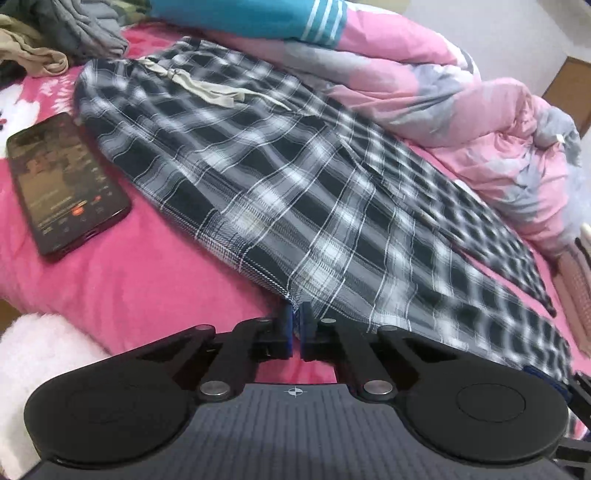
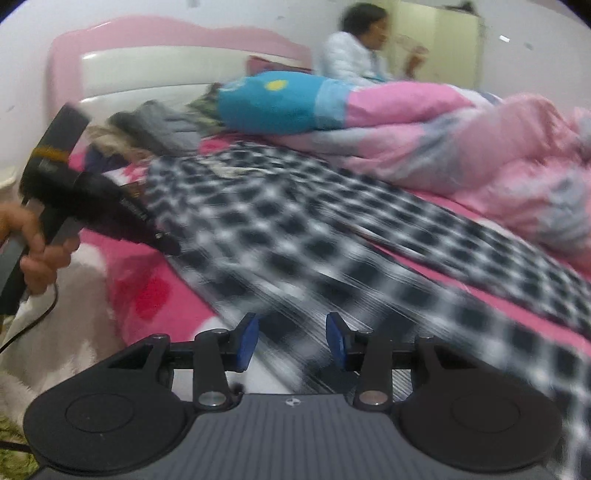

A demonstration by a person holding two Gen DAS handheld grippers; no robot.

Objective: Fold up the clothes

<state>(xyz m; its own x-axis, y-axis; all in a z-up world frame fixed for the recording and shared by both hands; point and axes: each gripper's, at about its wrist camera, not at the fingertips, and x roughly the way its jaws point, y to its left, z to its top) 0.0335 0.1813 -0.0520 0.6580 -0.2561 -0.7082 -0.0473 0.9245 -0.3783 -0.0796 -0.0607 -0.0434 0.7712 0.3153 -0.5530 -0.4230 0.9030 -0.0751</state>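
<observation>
On the pink bedsheet (image 1: 122, 280), at the far left of the left wrist view, a dark phone (image 1: 66, 184) lies face up with its screen lit, just beside the waist end of the plaid trousers (image 1: 280, 192). Behind it sits a heap of grey and tan clothes (image 1: 62, 37). The trousers stretch diagonally from upper left to lower right across the sheet, a pale drawstring (image 1: 207, 88) lying on the waistband. At their near edge the left gripper (image 1: 297, 325) has its blue pads pressed together on the hem, pinching the fabric. To the right a pink and grey duvet (image 1: 480, 110) is bunched along the bed, with a blue striped cushion (image 1: 258, 18) above it. In the blurred right wrist view, a hand (image 2: 33, 251) at the left edge holds the other tool's handle. The right gripper (image 2: 291, 339) hovers over a trouser leg with its fingers (image 2: 248, 339) spread apart, cloth showing in the gap but not squeezed. At the upper right a person (image 2: 354, 55) in a white jacket sits beyond the duvet.
</observation>
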